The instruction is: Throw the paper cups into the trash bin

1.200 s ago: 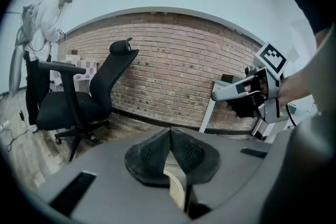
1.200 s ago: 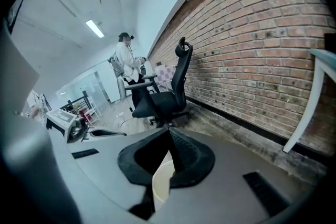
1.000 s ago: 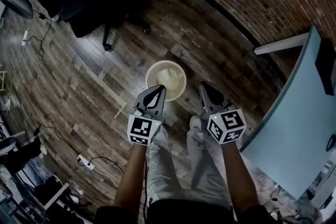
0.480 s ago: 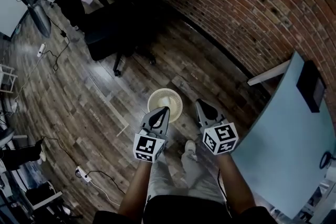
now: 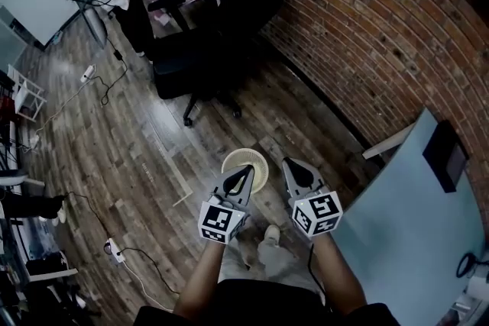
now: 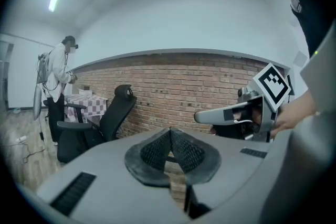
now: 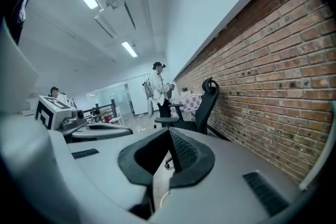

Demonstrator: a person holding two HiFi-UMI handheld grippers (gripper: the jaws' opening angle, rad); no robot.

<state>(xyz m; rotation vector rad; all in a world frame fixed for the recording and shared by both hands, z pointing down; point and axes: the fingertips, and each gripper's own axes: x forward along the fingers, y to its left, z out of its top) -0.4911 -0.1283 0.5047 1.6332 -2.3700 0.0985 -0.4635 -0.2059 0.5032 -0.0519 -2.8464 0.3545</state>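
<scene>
Left gripper: the left gripper [image 5: 245, 171] was shut, its ribbed pads pressed together with nothing between them.
Right gripper: the right gripper [image 5: 289, 163] was also closed at the tips and empty.
Bin: the pale round trash bin [image 5: 240, 159] stood on the wooden floor [image 5: 137, 126], right at the person's feet.
Bin to grippers: from the head view, the left gripper's tip overlapped the bin's near rim. The right gripper sat just beside the bin on its right. Both were raised and levelled toward the room, not aimed down into it.
Paper cups: 0 paper cups showed in either gripper or on the floor. Whether any lay inside the bin could not be made out.
Stage (judged): both grippers were empty at the bin, so any cups left would have to be fetched, probably from the light table [image 5: 412, 233] on the right.
Risk 1 (judged): the bin looked light and stood close to the feet, so a step or turn could kick it over.
Risk 2 (judged): with the jaws shut, reaching for a cup without opening first would push it away or crush it.
Risk 3 (judged): the office chair [image 5: 221, 50] stood near, tight against the brick wall [image 5: 359, 34], leaving little room to swing.
</scene>
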